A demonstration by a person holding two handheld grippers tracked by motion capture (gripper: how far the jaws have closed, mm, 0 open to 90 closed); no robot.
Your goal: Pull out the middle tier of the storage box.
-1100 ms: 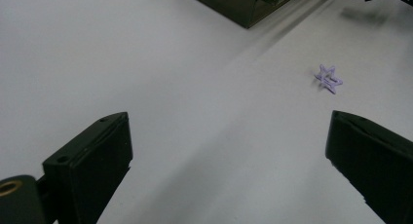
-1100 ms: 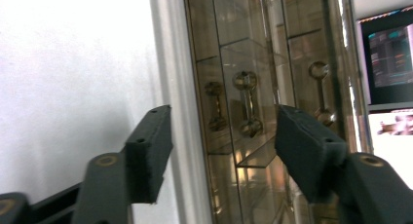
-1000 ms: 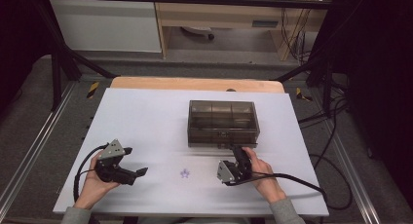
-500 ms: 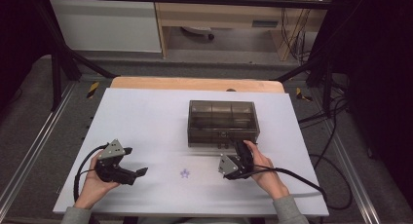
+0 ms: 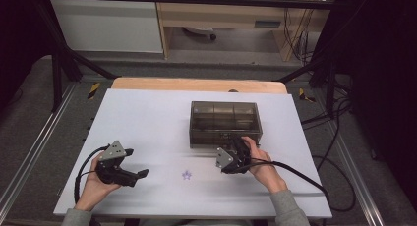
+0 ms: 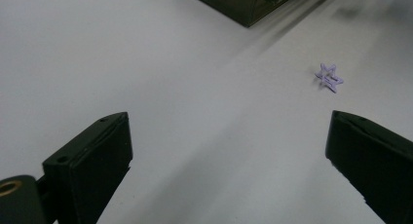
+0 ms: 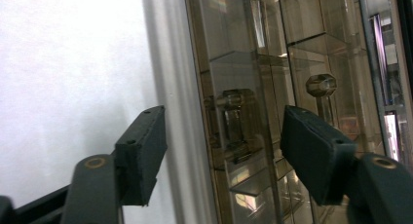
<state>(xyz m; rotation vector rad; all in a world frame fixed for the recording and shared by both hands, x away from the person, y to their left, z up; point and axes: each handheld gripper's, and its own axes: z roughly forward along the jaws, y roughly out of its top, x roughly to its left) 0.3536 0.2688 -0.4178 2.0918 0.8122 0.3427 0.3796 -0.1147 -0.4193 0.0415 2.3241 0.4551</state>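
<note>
A smoky see-through box (image 5: pixel 223 120) with several compartments stands right of centre on the white table (image 5: pixel 147 118). A small purple star (image 5: pixel 186 175) lies in front of it. My right gripper (image 5: pixel 240 143) is at the box's front wall. In the right gripper view its jaws (image 7: pixel 221 131) stand on either side of the box's front latch (image 7: pixel 234 121); they have just been closing, but the pads are apart from it. My left gripper (image 5: pixel 137 162) rests at the front left, open and empty. The star (image 6: pixel 329 78) and a box corner (image 6: pixel 248 2) lie beyond its jaws (image 6: pixel 226 136).
A wooden strip (image 5: pixel 196 84) runs along the table's far edge. Black cables (image 5: pixel 339 152) trail on the floor to the right. Metal frame rails (image 5: pixel 39 142) flank the table. A white cabinet (image 5: pixel 108 24) and shelving stand behind.
My right gripper has moved forward and slightly up to the box's front wall. The left gripper and the star have stayed where they were.
</note>
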